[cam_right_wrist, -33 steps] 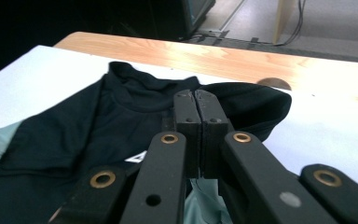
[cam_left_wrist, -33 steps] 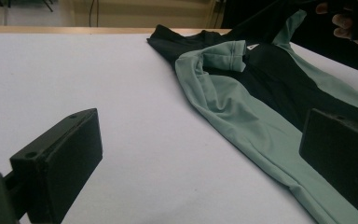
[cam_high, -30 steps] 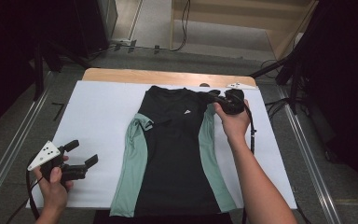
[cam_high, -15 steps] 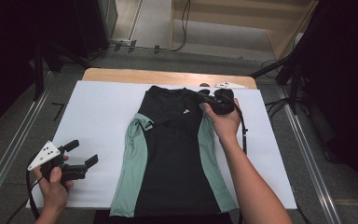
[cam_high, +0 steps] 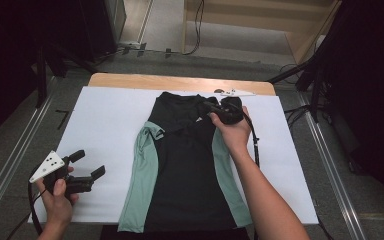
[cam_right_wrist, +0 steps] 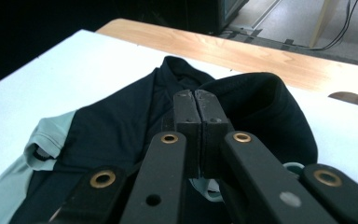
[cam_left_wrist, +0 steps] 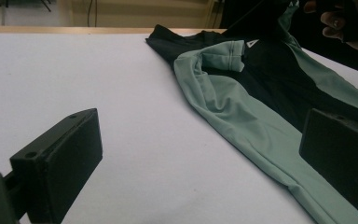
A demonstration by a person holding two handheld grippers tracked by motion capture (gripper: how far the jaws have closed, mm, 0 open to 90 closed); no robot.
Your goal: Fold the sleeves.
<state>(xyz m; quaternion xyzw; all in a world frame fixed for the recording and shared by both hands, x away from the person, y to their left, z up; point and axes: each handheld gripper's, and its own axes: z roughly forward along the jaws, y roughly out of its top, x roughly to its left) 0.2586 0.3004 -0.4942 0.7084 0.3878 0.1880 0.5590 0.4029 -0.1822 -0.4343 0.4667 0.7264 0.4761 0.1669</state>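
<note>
change since earlier frame: right gripper (cam_high: pixel 215 107) has carried the right shoulder of the shirt (cam_high: pixel 185 170) inward, toward the collar and the garment's midline; left gripper (cam_high: pixel 87 165) has kept its place on the white sheet (cam_high: pixel 105 120).
right fingers: pads pressed together in the right gripper view (cam_right_wrist: pixel 196 116), with a hump of black fabric bunched around and behind them. a fold of the shirt looks pinched there, though the cloth between the pads is hard to make out.
left fingers: spread wide (cam_left_wrist: pixel 60 158), nothing between them, resting low over the sheet just beside the shirt's left green panel.
shirt position: black with green side panels, lying flat along the middle of the sheet, collar toward the far wooden table edge (cam_high: pixel 180 81), hem at the near edge. left sleeve already folded in over the chest; right shoulder lifted and doubled over under the right gripper.
step in hand: judged to be folding the right sleeve and shoulder inward, to match the left side.
next move calls for: laying the held fold flat across the chest, then letting go without dragging it back; the left gripper is well apart and free to pin or smooth.
risk: bunched cloth may spring open on release.
</note>
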